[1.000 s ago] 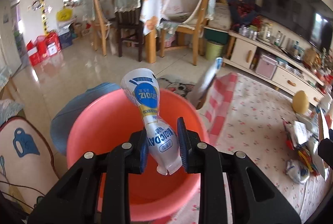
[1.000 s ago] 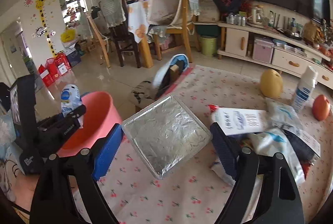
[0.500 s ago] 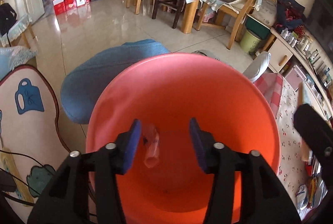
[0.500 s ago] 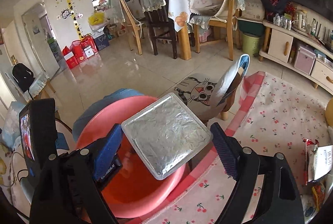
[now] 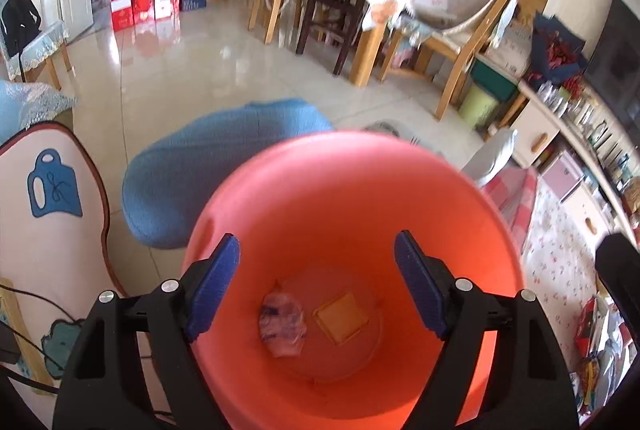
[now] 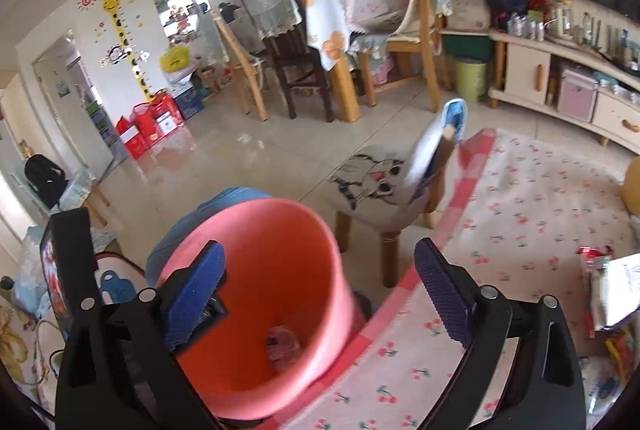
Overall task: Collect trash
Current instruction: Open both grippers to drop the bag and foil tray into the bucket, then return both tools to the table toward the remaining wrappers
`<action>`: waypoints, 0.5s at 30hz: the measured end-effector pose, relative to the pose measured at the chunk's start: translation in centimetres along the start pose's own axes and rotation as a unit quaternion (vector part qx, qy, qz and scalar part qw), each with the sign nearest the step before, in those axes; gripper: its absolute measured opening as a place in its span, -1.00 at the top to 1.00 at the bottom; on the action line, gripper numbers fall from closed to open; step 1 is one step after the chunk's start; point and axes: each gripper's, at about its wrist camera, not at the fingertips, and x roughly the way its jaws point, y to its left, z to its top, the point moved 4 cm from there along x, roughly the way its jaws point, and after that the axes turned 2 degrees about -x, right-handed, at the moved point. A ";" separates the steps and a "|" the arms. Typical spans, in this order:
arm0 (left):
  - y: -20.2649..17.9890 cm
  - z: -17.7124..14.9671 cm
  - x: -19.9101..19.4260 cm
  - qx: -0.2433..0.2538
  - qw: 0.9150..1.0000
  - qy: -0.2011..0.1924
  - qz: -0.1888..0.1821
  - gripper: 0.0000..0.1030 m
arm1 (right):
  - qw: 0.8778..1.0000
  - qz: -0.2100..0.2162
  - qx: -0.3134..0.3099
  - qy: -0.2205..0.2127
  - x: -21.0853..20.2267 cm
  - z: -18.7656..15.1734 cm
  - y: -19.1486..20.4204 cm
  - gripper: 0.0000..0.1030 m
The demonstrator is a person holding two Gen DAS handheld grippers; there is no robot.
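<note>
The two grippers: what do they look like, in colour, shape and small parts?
The left gripper and the right gripper look alike: matte black plastic frames with triangular cut-outs, two straight fingers faced with dark blue textured pads, and round silver screw heads on the joints. No cables or sleeves show.

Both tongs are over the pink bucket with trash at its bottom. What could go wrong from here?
The left tongs sit low inside the pink bucket, jaws opening and empty; pulling back carelessly could catch the rim and tip it. The right tongs, also opening and empty, hang near the rim beside the cat stool, so a swing could knock either.
</note>
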 end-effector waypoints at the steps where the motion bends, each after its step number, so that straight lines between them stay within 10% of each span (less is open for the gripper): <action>1: -0.2 0.1 -0.3 -0.002 1.000 -0.012 -0.008 -0.56 | 1.000 -0.007 0.000 -0.008 -0.7 -0.2 -0.5 -0.84; 15: -6.9 -1.0 -5.0 0.086 0.983 -0.106 -0.120 -0.70 | 0.982 -0.134 -0.085 -0.101 -10.5 -6.5 -5.3 -0.87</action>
